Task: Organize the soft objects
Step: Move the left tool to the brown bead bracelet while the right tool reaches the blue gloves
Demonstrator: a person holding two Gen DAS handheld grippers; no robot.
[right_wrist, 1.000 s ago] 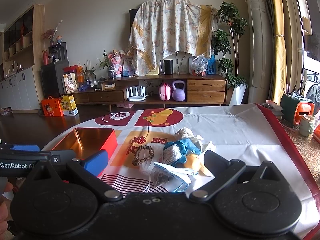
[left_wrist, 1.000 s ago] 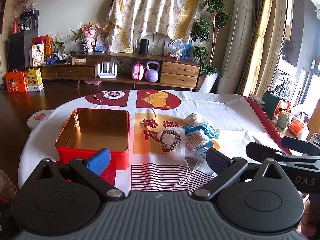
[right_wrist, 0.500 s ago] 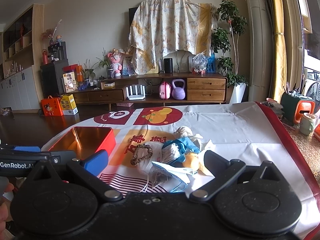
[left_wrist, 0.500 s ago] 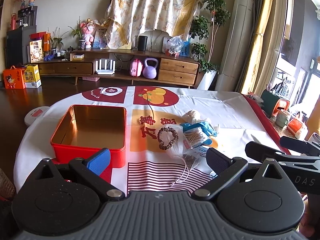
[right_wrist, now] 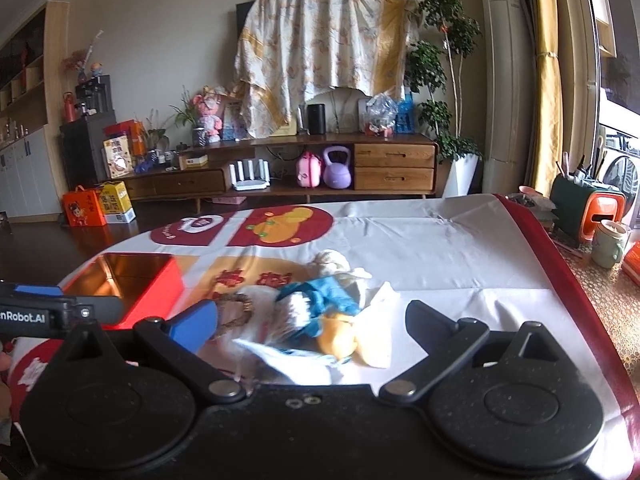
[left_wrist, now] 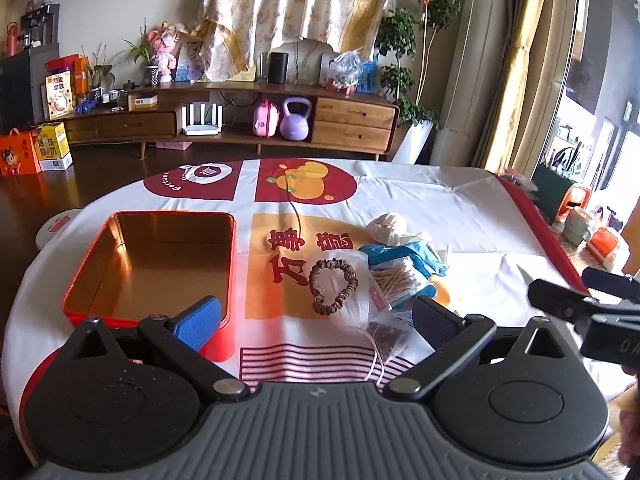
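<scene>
Since a second ago I've brought both views nearer the pile. From the left wrist, my left hand-held gripper [left_wrist: 316, 314] hangs spread and empty, red tin [left_wrist: 152, 256] left, scrunchie [left_wrist: 333, 286] ahead on its bag. From the right wrist, the right hand-held gripper [right_wrist: 312, 320] is spread over the soft pile [right_wrist: 328, 312]; I'd pinch one item low, without snagging neighbours.

Ahead-left of the left gripper [left_wrist: 316, 320], a red tin box [left_wrist: 100, 264] is showing a glossy, gold-toned metal interior. Between its matt black plastic fingers [left_wrist: 436, 316], a ruched brown cloth scrunchie [left_wrist: 334, 286] is lying on crinkled clear plastic bags [left_wrist: 356, 308], over a smooth printed tablecloth [left_wrist: 420, 204].
</scene>
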